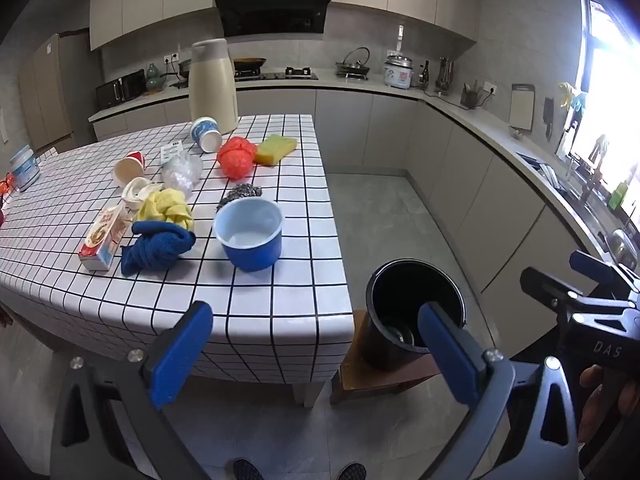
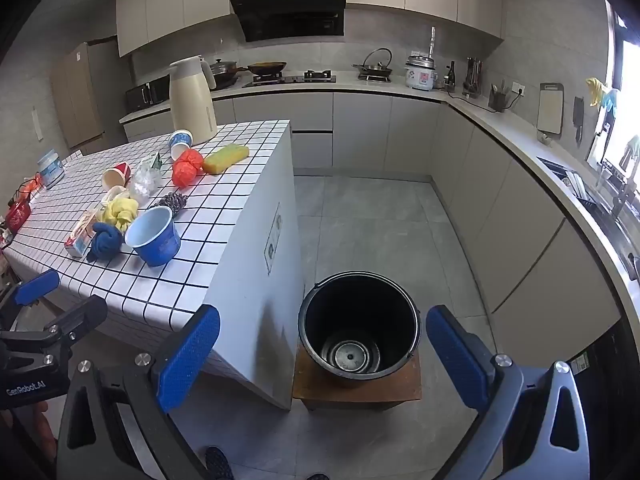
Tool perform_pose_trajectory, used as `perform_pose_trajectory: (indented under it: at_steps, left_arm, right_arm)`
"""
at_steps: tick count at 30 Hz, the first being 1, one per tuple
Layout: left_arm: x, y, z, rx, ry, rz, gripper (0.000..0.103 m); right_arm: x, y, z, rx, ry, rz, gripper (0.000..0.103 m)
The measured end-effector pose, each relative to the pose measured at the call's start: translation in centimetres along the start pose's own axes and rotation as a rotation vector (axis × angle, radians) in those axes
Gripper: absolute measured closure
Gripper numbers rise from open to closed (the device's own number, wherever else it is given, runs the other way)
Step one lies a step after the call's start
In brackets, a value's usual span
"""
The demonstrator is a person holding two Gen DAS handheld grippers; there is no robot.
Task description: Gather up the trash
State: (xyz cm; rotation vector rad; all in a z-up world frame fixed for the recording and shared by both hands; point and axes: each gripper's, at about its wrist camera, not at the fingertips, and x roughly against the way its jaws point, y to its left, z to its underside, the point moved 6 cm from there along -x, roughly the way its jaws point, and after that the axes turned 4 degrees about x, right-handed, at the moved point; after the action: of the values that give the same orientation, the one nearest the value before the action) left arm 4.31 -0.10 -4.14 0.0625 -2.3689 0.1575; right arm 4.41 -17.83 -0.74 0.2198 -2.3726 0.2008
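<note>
On the white tiled table [image 1: 280,312] [image 2: 224,240] lie a blue paper bowl [image 1: 250,236] [image 2: 154,236], a tipped blue cup [image 1: 206,134] [image 2: 180,142], a tipped red cup [image 1: 128,166] [image 2: 116,174], a crumpled red bag [image 1: 236,156] [image 2: 186,166], clear plastic [image 1: 182,170], a small carton [image 1: 102,238] and torn white paper [image 1: 136,192]. A black bin [image 1: 412,312] [image 2: 360,332] stands on a low wooden stool right of the table. My left gripper [image 1: 316,348] is open and empty at the table's near edge. My right gripper [image 2: 324,356] is open and empty above the bin.
A cream thermos jug [image 1: 212,84] [image 2: 192,100] stands at the table's far end. A yellow sponge [image 1: 276,148], a yellow cloth [image 1: 170,208], a blue cloth [image 1: 156,248] and a steel scourer [image 1: 240,194] also lie on the table. Kitchen counters run along the back and right.
</note>
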Motion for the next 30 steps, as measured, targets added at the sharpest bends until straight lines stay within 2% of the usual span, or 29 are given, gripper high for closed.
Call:
perform_pose_trajectory:
  at_steps: [6, 30]
  left_arm:
    - [0.2, 0.5, 0.2, 0.011, -0.014, 0.025, 0.000]
    - [-0.8, 0.1, -0.8, -0.005, 0.005, 0.044, 0.000]
  right_arm:
    - [0.0, 0.2, -0.2, 0.003, -0.009, 0.010, 0.000]
    - [0.0, 0.1, -0.6, -0.010, -0.001, 0.045, 0.000]
